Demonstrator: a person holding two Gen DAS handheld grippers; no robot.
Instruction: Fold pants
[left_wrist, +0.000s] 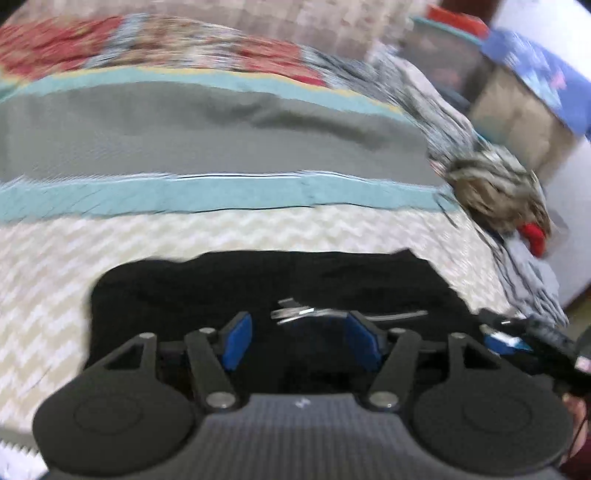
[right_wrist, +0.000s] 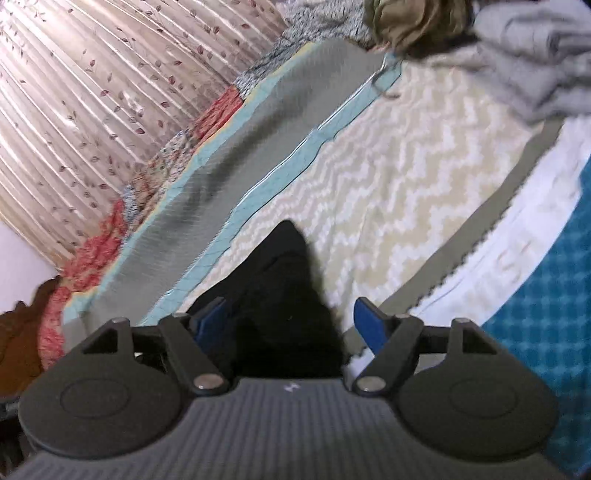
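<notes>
The black pants (left_wrist: 280, 284) lie as a flat folded block on the chevron bedspread (left_wrist: 110, 251), right in front of my left gripper (left_wrist: 301, 338). That gripper is open, its blue pads apart just over the near edge of the pants, with a white drawstring (left_wrist: 314, 314) between them. In the right wrist view a corner of the pants (right_wrist: 284, 295) lies between the open blue pads of my right gripper (right_wrist: 291, 325). The other gripper (left_wrist: 532, 343) shows at the right edge of the left wrist view.
A grey and teal quilt (left_wrist: 207, 140) with a floral border lies beyond the pants. A heap of clothes (left_wrist: 495, 184) sits at the bed's right side, also grey garments (right_wrist: 535, 55). A pleated curtain (right_wrist: 92, 92) hangs behind the bed. A blue checked cloth (right_wrist: 546, 314) lies right.
</notes>
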